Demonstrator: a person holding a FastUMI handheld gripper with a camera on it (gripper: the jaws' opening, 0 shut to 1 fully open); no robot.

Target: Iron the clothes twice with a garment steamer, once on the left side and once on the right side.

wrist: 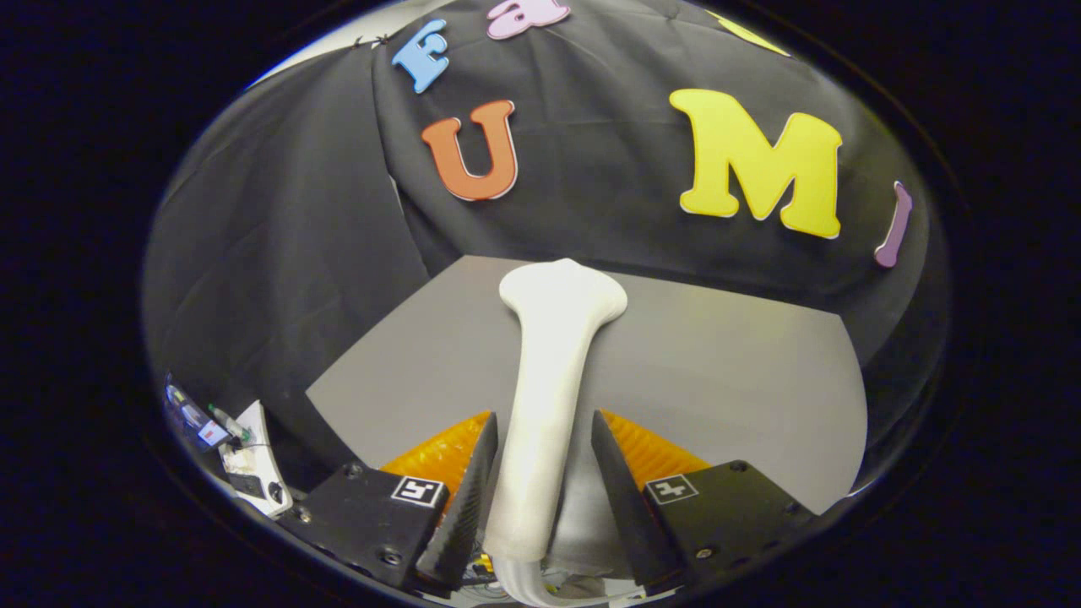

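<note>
Currently clamped snug on garment steamer (549, 397) handle between both gripper (540, 473) fingers; keep head level, sweep each side slowly.

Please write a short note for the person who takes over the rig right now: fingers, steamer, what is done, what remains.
Gripper: the white garment steamer stands between the fingers; the left finger touches its handle, while a gap shows at the right one, so the grip cannot be confirmed.
Steamer head points forward over the grey table, toward the black cloth wall.
No clothes in sight, so passes done cannot be judged.
Left: probably both passes, left and right side.
</note>
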